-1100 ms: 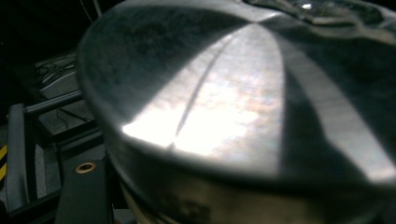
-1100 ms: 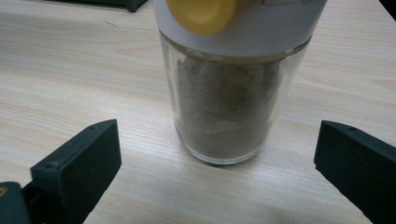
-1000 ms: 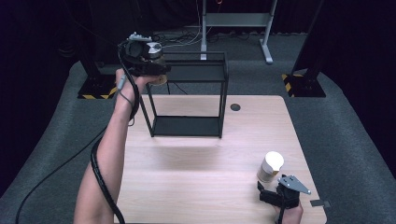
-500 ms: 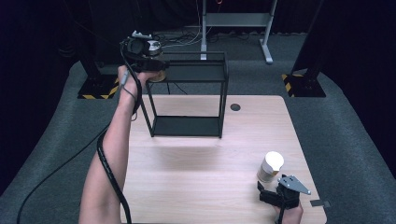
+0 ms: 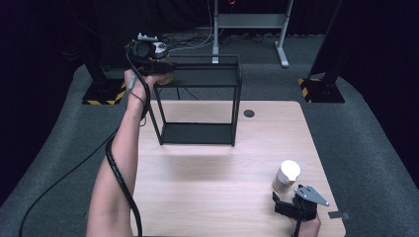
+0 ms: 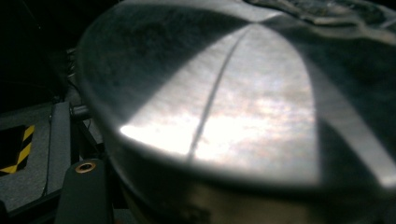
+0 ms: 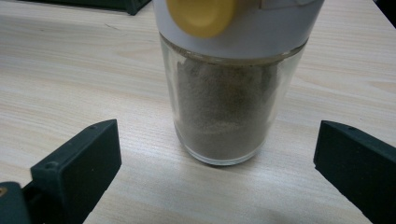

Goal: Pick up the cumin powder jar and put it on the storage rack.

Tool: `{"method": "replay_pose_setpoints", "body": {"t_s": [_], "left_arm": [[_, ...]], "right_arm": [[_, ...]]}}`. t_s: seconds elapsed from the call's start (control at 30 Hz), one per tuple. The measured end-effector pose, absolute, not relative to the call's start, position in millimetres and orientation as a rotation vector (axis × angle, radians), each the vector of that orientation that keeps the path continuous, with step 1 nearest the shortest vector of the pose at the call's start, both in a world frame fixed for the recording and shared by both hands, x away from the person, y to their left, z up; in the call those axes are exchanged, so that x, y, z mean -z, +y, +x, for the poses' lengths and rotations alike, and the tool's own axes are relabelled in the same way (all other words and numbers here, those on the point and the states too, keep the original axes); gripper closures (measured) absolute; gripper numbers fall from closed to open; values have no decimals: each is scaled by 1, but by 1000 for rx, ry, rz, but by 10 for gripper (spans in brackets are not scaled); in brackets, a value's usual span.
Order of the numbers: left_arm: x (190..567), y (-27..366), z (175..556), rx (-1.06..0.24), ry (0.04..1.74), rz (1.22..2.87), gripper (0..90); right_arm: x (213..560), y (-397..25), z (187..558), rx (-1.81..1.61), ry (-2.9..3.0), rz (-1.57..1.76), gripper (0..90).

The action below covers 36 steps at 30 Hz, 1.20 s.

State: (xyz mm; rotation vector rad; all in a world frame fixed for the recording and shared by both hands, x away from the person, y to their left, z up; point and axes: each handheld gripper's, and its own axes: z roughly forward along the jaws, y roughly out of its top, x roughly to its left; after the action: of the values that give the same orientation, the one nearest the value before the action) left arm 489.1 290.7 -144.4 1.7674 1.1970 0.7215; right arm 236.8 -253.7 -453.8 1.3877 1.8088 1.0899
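The left gripper (image 5: 157, 63) with its metal can (image 6: 233, 107) has moved slightly right over the rack's (image 5: 237, 94) far-left corner.

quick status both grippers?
Left gripper: up at the black rack's top corner, shut on a metal-lidded container.
Right gripper: open, spice jar between its jaws, untouched.

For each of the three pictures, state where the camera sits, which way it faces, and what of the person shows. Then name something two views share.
High view: fixed above the person's side, looking forward and down on the table and rack; both forearms show, each with its hand-held gripper.
Left gripper view: rides the left hand-held gripper, pressed close to a shiny metal lid; one jaw shows.
Right gripper view: rides the right hand-held gripper, facing the jar; jaws wide apart.
Shared: the jar appears in high and right gripper views.
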Motion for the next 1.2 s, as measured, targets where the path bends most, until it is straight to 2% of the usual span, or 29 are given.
{"method": "replay_pose_setpoints", "body": {"t_s": [1.2], "left_arm": [[137, 289, 499, -719, 1221, 1802, 304]], "right_arm": [[453, -255, 239, -1094, 1821, 1395, 0]]}}
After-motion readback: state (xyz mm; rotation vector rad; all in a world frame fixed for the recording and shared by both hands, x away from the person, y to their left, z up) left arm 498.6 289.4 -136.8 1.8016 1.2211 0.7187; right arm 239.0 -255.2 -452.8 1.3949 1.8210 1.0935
